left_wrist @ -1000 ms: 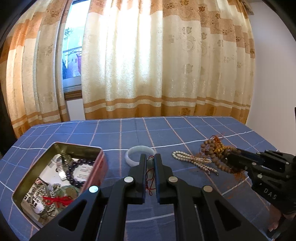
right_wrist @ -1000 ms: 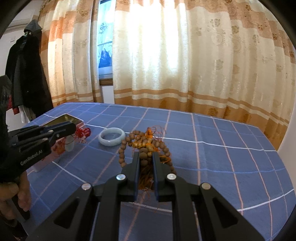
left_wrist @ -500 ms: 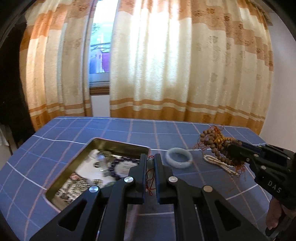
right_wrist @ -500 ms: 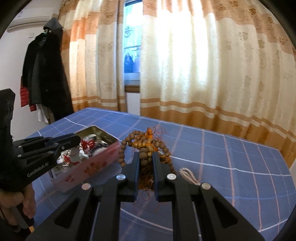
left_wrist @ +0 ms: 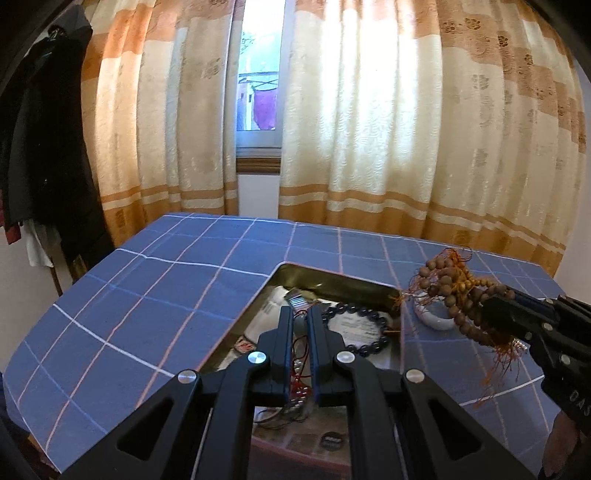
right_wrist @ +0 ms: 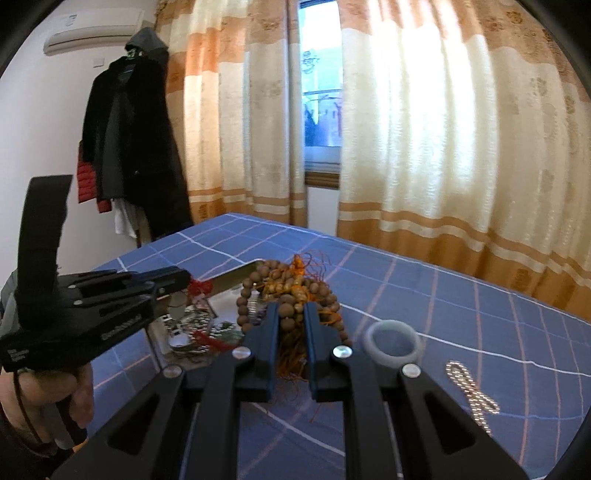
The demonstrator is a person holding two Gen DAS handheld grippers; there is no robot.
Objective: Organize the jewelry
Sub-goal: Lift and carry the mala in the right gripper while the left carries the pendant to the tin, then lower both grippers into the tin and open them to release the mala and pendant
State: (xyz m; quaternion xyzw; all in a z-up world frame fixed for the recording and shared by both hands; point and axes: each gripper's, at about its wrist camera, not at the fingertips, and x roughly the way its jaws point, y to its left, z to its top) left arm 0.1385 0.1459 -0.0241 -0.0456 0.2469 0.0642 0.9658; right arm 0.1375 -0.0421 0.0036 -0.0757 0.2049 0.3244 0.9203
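Wooden bead string [right_wrist: 291, 295] clamped in right jaws, above tin [left_wrist: 332, 284]; left jaws clamp red cord [left_wrist: 297, 354].

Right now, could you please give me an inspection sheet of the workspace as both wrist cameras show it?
Surface: blue checked tablecloth over the table.
Job's things: open tin with dark bead bracelet and small pieces inside; pale bangle and pearl strand lying on the cloth.
Clutter: nothing seen.
Grippers: left claw shut on a red cord pendant above the tin; right claw shut on the wooden bead string, its orange tassel hanging.
Cables: nothing seen.
Surroundings: cream and orange curtains, window gap, dark coats hanging, air conditioner.
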